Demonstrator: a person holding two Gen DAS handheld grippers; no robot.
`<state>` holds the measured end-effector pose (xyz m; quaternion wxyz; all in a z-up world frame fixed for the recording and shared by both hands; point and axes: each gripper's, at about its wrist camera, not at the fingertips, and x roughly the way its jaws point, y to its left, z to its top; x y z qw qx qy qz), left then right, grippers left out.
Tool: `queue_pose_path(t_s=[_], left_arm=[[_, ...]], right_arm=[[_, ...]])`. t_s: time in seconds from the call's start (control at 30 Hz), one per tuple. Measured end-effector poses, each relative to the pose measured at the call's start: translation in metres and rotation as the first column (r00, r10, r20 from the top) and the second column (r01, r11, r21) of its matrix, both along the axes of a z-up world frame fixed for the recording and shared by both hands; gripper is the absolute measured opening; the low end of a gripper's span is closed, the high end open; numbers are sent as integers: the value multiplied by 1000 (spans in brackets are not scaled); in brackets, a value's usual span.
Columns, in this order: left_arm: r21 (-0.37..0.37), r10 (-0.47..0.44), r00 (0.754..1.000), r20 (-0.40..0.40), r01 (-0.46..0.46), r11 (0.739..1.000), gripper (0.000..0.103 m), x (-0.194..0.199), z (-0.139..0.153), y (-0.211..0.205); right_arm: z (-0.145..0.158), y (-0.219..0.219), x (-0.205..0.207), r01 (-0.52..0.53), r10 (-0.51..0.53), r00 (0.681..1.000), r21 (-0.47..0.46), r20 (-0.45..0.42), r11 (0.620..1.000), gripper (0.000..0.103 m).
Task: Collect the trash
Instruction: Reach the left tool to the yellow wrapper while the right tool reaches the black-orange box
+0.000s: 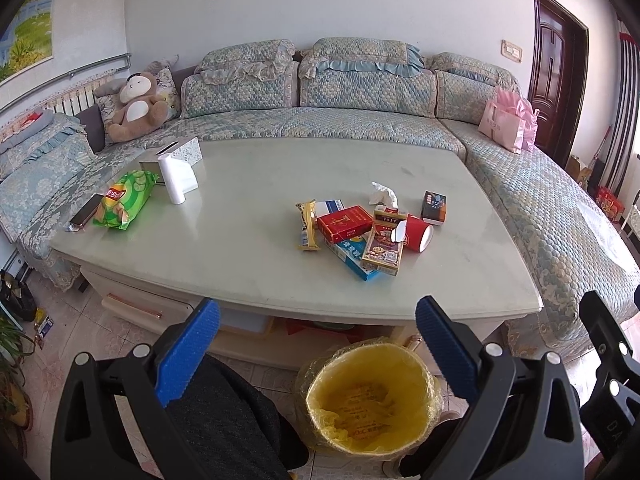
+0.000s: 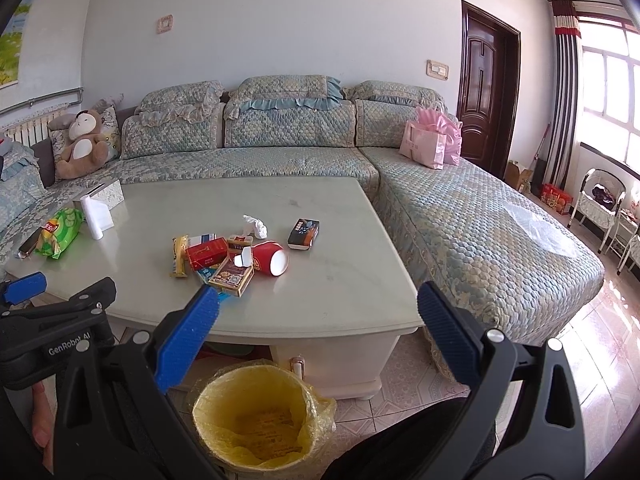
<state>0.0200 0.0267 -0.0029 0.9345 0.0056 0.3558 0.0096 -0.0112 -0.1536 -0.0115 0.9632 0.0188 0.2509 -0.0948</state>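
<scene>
On the table [image 1: 248, 248], near its front-centre, lies a loose cluster of trash: a yellow wrapper [image 1: 308, 225], a red box [image 1: 345, 224], a blue box [image 1: 352, 258] partly under the red one, a patterned box [image 1: 382, 249], a red cup [image 1: 418, 233] on its side with its mouth facing right, a crumpled tissue [image 1: 383, 194] behind the cluster, and a dark box [image 1: 434, 207] just beside the cup. Several of these items touch or overlap.

At the table's far left corner sit a green chip bag [image 1: 126, 199], a phone [image 1: 85, 210] touching the bag's left edge, a white roll [image 1: 170, 178] standing upright, and a tissue box [image 1: 185, 150] behind the roll.

Left gripper [image 1: 318, 354]: jaws spread wide, nothing between the blue pads [image 1: 188, 354]. It hangs in front of the table edge, above the floor.

Right gripper [image 2: 318, 338]: jaws likewise spread wide and empty. It hangs just beside the left unit (whose black body shows at the left edge of the right wrist view).

Bin [image 1: 370, 398]: stands on the tiled floor just in front of the table, below both grippers. It is lined with a yellow bag, and something printed lies at the bottom, possibly a flat wrapper; the view is too dim to tell.

A sofa [image 1: 320, 124] wraps the far and right sides of the table.
</scene>
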Motion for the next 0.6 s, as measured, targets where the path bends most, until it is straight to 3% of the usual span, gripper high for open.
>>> queue_pose_path(t_s=[0.17, 0.47, 0.6], left_arm=[[-6, -22, 999, -39, 22, 1000, 96, 24, 6, 11], [35, -63, 995, -81, 66, 997, 96, 78, 29, 21], [38, -44, 994, -104, 48, 998, 96, 103, 37, 23]], right_arm=[[1, -14, 18, -12, 12, 1000, 27, -25, 1000, 97], [10, -29, 60, -46, 45, 997, -1, -64, 999, 97], [12, -36, 86, -67, 66, 993, -3, -96, 998, 97]])
